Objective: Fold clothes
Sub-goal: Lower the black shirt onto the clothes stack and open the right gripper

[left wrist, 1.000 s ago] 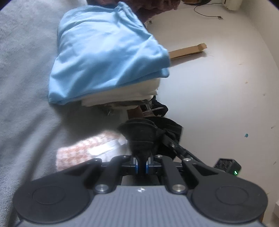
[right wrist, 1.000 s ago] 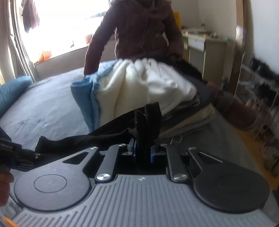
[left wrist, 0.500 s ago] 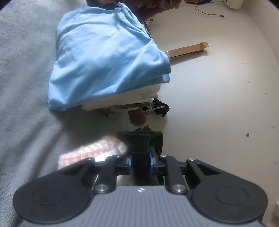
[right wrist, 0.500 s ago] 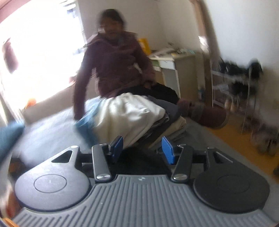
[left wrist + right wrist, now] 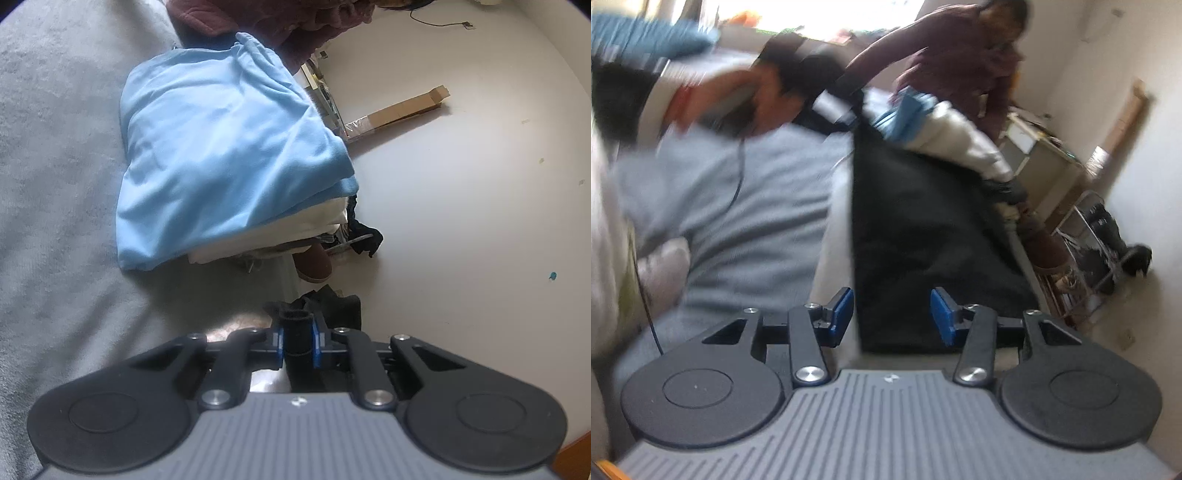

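While our left tool (image 5: pixel 297 341) pinches a rolled edge of the black garment (image 5: pixel 923 236), jaws closing on it, we should keep that corner taut & low. Ahead of it sits the folded stack, blue top (image 5: pixel 229 147), on the grey bed (image 5: pixel 55 184). Right tool (image 5: pixel 892 319) is half-open, narrowing, gripping nothing; garment lies just ahead. Bed edge is close on the right; open room lies left.

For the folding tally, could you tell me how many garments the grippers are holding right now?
1. The left gripper, its jaws closing, pinches a bunched black garment between its pads. The right gripper grips nothing; black cloth hangs ahead of its closing jaws.
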